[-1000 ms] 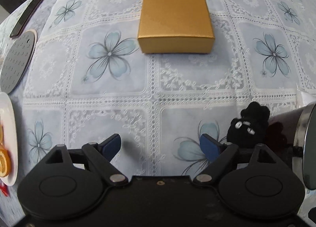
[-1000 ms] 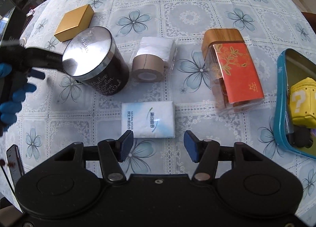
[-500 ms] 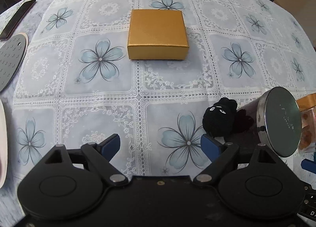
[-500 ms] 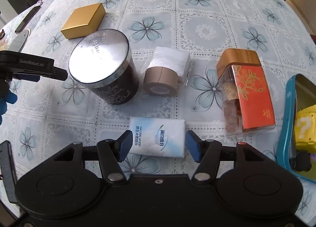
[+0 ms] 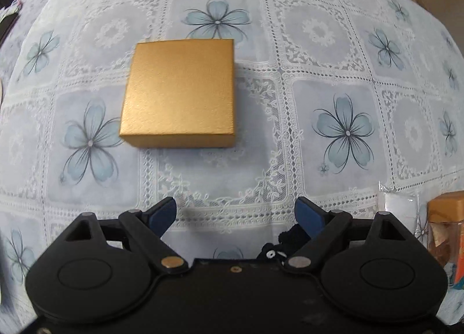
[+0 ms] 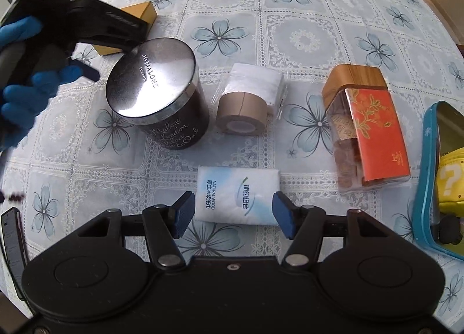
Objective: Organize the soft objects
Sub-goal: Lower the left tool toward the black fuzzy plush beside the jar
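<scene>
A white and blue tissue pack [image 6: 237,197] lies flat on the flowered tablecloth. My right gripper [image 6: 233,215] hangs over it, open, with one finger at each short end of the pack. A small black plush toy [image 5: 275,249] with white eyes peeks out from under the right finger of my left gripper [image 5: 236,215], which is open with only cloth between its pads. A gold box [image 5: 179,93] sits ahead of the left gripper. At the right edge a yellow question-mark plush [image 6: 449,180] rests in a teal tin [image 6: 423,183].
A dark candle jar [image 6: 156,84] with a silver lid, a tan tape roll [image 6: 240,113], a white packet [image 6: 255,81] and a red-labelled jar [image 6: 371,131] with a wooden lid stand behind the tissue pack. A blue-gloved hand [image 6: 23,96] is at the left, a phone [image 6: 11,235] at the lower left.
The left gripper swung across the table; the black toy slid from beside its right finger to underneath it. The right gripper's jaws widened and closed in on the tissue pack.
</scene>
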A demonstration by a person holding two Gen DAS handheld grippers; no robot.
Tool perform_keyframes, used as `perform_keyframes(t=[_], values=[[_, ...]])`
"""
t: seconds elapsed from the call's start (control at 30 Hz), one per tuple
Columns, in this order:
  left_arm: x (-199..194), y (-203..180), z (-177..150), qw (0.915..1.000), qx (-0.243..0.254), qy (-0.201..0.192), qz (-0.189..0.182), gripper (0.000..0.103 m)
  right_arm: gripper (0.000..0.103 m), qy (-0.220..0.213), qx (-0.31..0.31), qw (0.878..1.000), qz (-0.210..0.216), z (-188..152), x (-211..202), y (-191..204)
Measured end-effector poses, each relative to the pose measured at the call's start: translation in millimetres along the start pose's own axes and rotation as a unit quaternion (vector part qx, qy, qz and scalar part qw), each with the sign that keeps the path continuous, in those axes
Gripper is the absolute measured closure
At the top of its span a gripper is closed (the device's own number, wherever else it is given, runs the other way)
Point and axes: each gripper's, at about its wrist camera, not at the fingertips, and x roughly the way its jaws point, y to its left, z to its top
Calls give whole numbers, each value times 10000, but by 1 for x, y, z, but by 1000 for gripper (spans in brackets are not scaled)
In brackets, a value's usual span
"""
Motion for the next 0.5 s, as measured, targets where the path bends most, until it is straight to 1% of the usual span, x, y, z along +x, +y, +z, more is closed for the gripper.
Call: perform_keyframes(t=[0.03, 0.1, 0.13, 0.23, 0.33, 0.4, 0.5], values=[[3, -5, 2, 9999, 83, 48, -46, 15, 46, -3, 25, 10000, -1, 0, 0, 0], [10, -10, 6, 9992, 155, 211, -285, 13, 46, -7, 67, 10000, 2, 1, 0, -1], [13, -13, 7, 9991, 206, 249, -286, 10, 46, -5, 75, 10000, -3, 2, 0, -1], [14, -16, 7, 9992, 238, 267, -155, 9, 46, -25, 86, 10000, -35, 4, 0, -1], [14, -11, 6, 9992, 157, 274, -234, 9, 46, -54, 119, 9999, 2, 5, -1, -1], [14, -6, 5, 9993, 96, 323, -177, 9, 46, -43, 114, 9999, 23, 5, -1, -1], [13, -2, 6, 9991, 10, 312, -293, 9, 46, 3, 117, 9999, 61, 5, 2, -1]])
